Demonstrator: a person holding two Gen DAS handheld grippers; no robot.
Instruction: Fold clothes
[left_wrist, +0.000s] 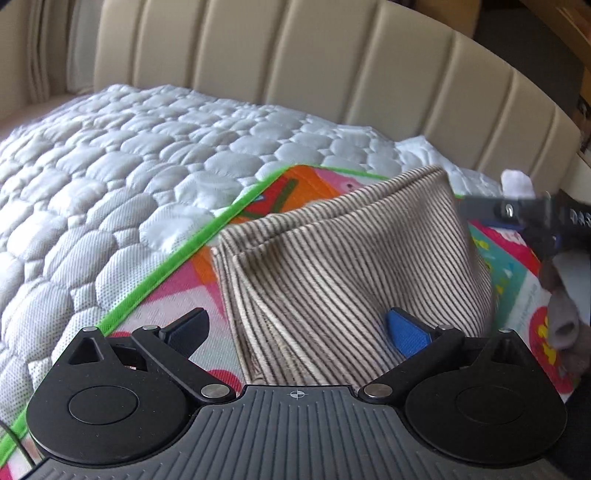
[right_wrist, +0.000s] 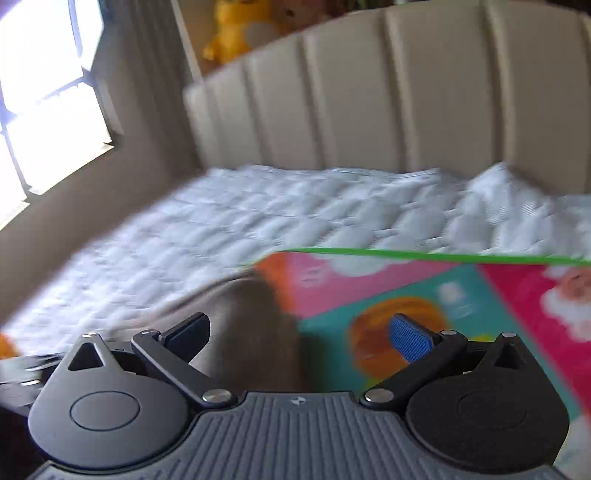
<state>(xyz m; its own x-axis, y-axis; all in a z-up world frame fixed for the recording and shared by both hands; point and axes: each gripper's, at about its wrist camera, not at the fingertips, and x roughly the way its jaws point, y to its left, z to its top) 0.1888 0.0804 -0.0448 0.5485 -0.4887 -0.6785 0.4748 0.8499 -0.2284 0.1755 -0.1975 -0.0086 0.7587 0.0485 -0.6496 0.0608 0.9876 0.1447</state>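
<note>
The striped garment (left_wrist: 332, 266) lies bunched on the colourful mat (left_wrist: 173, 288) on the bed, in the centre of the left view. It looks soft, light and limp, so it will sag. Best hold is the stitched hem edge. Left gripper (left_wrist: 299, 328) and right gripper (right_wrist: 301, 332) both have jaws apart, holding nothing.

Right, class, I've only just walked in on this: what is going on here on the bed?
A person with a gripper in each hand is folding clothes on a bed. A striped garment lies bunched on a colourful play mat with a green edge, spread over a white quilted cover. The left gripper is open with the fabric between its fingers, not clamped. The right gripper is open too, above the mat beside the cloth; its view is blurred. The fold is not finished.
</note>
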